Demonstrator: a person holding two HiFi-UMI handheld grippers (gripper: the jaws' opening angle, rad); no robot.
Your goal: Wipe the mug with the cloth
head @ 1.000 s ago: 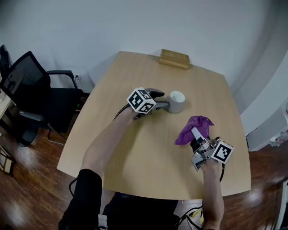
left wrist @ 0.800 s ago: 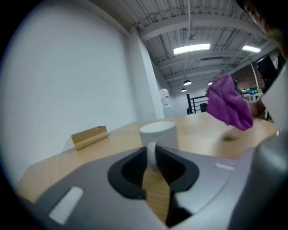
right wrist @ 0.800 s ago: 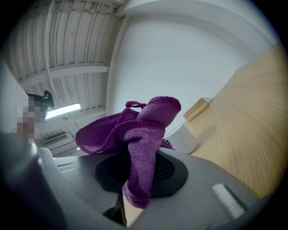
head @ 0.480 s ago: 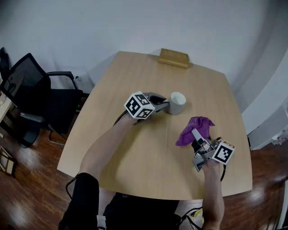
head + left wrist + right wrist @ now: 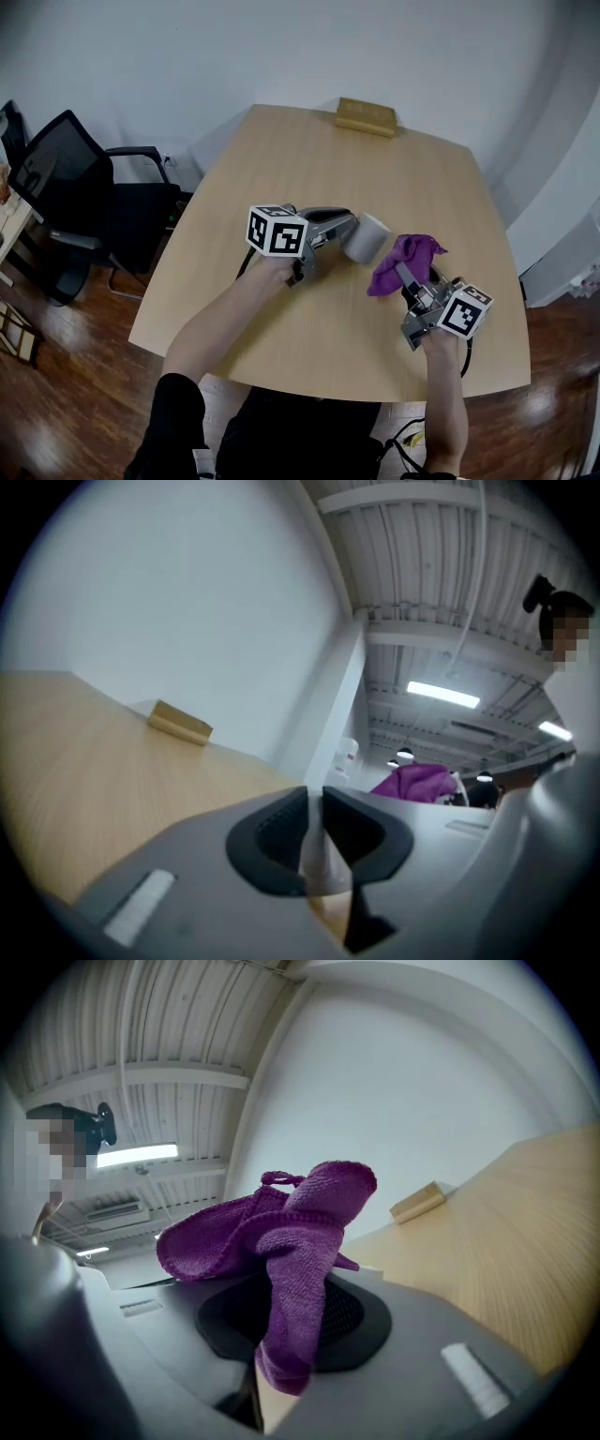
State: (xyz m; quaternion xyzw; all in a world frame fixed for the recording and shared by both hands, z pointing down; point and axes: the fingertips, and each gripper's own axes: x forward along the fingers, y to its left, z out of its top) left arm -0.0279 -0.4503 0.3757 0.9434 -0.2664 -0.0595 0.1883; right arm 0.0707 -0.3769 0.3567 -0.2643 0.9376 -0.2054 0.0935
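Head view: marker cube (image 5: 277,231), left claw (image 5: 339,225)

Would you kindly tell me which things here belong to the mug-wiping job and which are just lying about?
In the job: mug, the left gripper having just closed on it; purple cloth, in the right gripper.
Lying about: wooden block at the far edge of the table; chair beside it.

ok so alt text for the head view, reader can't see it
Seen from above, the left gripper, its jaws just closed on a grey mug, holds it tilted over a wooden table while the right gripper holds a purple cloth close beside it. A wooden block sits at the far edge; a black office chair stands left.
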